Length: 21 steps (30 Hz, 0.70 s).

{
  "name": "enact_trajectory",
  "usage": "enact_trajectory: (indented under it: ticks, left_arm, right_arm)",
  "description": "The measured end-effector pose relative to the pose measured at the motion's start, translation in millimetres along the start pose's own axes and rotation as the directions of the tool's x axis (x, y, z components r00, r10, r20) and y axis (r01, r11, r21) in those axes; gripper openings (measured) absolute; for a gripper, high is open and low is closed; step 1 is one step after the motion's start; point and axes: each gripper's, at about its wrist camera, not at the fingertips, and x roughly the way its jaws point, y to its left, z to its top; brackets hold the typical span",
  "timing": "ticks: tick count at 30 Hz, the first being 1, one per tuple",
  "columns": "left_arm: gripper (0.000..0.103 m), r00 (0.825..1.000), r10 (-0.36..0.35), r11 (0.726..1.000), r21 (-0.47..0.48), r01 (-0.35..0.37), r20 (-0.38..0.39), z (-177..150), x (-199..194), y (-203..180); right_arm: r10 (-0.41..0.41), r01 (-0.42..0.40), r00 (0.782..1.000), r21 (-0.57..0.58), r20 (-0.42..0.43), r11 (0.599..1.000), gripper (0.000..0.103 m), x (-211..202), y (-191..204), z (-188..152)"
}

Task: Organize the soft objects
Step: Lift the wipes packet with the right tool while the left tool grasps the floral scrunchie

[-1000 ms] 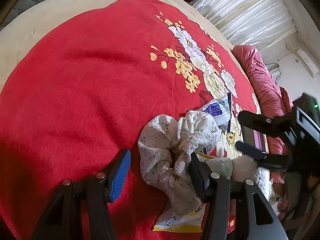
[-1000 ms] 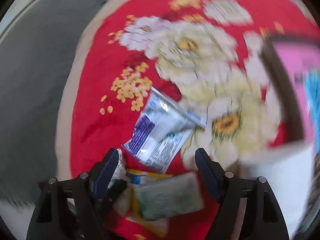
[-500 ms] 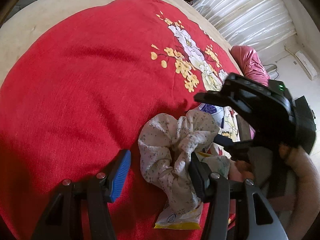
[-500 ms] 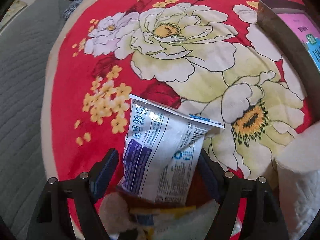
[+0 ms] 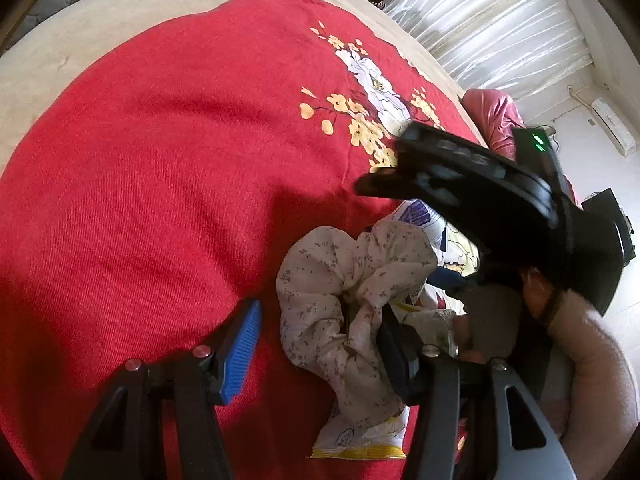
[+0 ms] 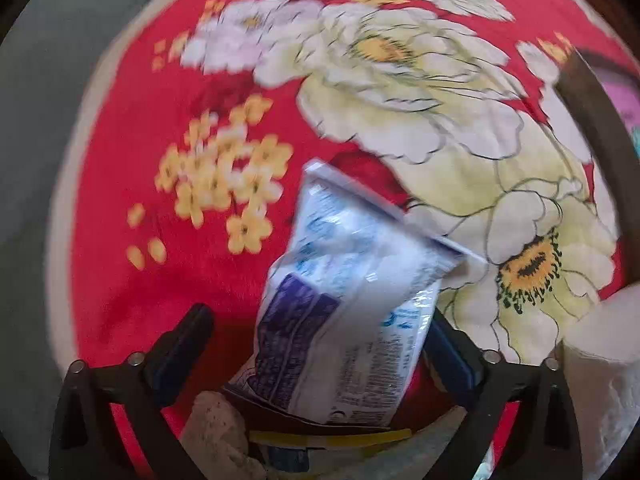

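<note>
Clearly the red flowered blanket (image 6: 120, 288) on the bed was soft and could be pinched together with the goods. On it, the white-and-purple plastic packet (image 6: 352, 312) lay between the wide-open fingers of the right claw (image 6: 320, 344), not yet pressed; being slippery, it could slide away. The left claw (image 5: 320, 344) stood half open around the floral scrunchie (image 5: 344, 300), gripping nothing, and the yellow-edged packet (image 5: 360, 440) beneath might lift too.

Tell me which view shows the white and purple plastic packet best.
The right wrist view: the white and purple packet lies nearly whole on the red floral blanket, though motion-blurred. The left wrist view shows only a purple corner of it, between the floral fabric scrunchie and the right hand-held gripper.
</note>
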Motion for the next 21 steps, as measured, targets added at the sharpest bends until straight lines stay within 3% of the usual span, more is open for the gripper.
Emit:
enact_trajectory:
  ticks: [1, 3, 5, 12, 15, 17, 21]
  left_arm:
    - [0.057, 1.0, 0.002, 1.0, 0.001, -0.002, 0.0, 0, 0, 0]
    - [0.057, 1.0, 0.007, 1.0, 0.004, -0.007, 0.001, 0, 0, -1]
    - [0.057, 1.0, 0.013, 1.0, 0.009, -0.013, 0.003, -1, 0, -3]
    - [0.056, 0.999, 0.03, 0.999, 0.029, -0.03, 0.014, -2, 0, -7]
    - [0.055, 0.999, 0.031, 0.999, 0.029, -0.032, 0.036, -4, -4, -8]
    - [0.048, 0.998, 0.03, 0.999, 0.036, -0.032, 0.058, -6, -8, -11]
    - [0.039, 0.992, 0.021, 0.998, 0.058, -0.028, 0.12, -11, -22, -18]
  right_arm:
    - [0.016, -0.016, 1.0, 0.016, 0.009, 1.0, 0.087, -4, -7, 1]
    - [0.022, -0.022, 0.999, 0.032, 0.026, 0.999, 0.063, -12, -18, 4]
    - [0.075, -0.077, 0.996, 0.049, 0.038, 0.996, 0.057, -21, -30, 5]
    - [0.145, -0.137, 0.974, -0.056, 0.175, 0.989, 0.055, -78, -44, -13]
    - [0.179, -0.145, 0.946, -0.142, 0.269, 0.979, 0.056, -115, -37, -24]
    - [0.203, -0.148, 0.92, -0.183, 0.336, 0.972, 0.056, -144, -41, -31]
    - [0.205, -0.118, 0.886, -0.225, 0.415, 0.967, 0.056, -179, -50, -41]
